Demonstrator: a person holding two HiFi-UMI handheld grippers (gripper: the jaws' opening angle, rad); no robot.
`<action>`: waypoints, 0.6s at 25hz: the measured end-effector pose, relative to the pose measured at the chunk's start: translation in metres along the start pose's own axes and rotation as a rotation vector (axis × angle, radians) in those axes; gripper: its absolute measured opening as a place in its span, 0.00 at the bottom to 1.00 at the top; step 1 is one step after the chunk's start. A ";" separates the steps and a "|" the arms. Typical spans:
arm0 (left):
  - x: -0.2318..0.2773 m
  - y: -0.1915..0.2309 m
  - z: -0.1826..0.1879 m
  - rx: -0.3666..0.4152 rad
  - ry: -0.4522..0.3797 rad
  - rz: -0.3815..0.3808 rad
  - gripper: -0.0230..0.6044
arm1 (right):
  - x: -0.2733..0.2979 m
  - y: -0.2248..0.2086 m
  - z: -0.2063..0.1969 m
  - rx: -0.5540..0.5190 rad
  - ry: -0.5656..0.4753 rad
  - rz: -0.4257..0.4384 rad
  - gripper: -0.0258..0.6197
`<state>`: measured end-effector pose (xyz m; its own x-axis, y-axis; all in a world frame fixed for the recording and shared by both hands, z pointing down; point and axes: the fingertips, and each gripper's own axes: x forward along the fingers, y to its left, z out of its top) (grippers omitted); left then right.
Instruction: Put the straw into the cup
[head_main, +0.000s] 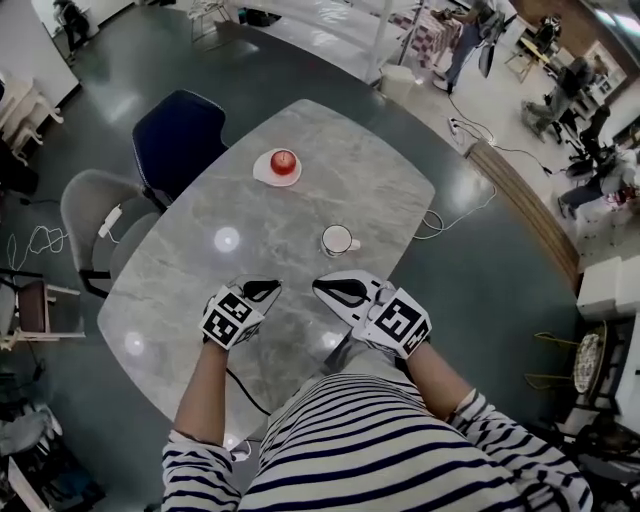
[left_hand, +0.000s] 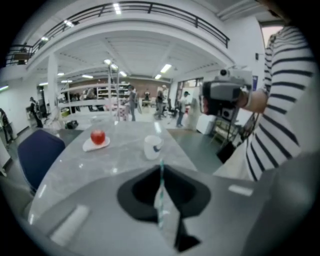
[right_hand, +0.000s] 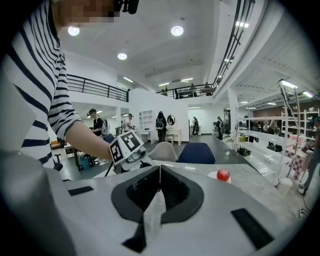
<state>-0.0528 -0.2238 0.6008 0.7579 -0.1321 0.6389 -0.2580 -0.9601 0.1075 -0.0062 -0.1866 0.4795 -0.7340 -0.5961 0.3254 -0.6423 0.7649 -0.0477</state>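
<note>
The white cup (head_main: 337, 240) stands on the marble table (head_main: 250, 215), just beyond both grippers. My left gripper (head_main: 268, 289) is shut on a thin teal-striped straw (left_hand: 161, 192) with a clear bit of wrapper hanging at it. The straw pokes up past the jaw tips, and the cup (left_hand: 152, 146) lies ahead of them. My right gripper (head_main: 326, 286) is shut on a pale strip of wrapper (right_hand: 152, 215). The two grippers hover close together over the near table edge, tips facing each other. I cannot make out the straw in the head view.
A red apple (head_main: 283, 161) on a white saucer (head_main: 268, 172) sits at the far side of the table. A dark blue chair (head_main: 178, 140) and a grey chair (head_main: 95, 215) stand at the table's left. Cables trail on the floor (head_main: 455, 215) to the right.
</note>
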 end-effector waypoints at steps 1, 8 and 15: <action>0.001 0.002 0.008 -0.005 -0.021 0.001 0.08 | -0.001 -0.003 0.001 0.001 -0.001 -0.004 0.05; -0.001 0.018 0.075 -0.033 -0.219 0.024 0.08 | -0.009 -0.026 0.003 0.006 -0.003 -0.035 0.05; -0.009 0.029 0.141 -0.029 -0.418 0.061 0.08 | -0.022 -0.047 0.005 0.008 0.002 -0.057 0.05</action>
<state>0.0173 -0.2855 0.4904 0.9170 -0.2829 0.2810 -0.3223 -0.9408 0.1046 0.0390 -0.2111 0.4701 -0.6955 -0.6382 0.3301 -0.6849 0.7277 -0.0363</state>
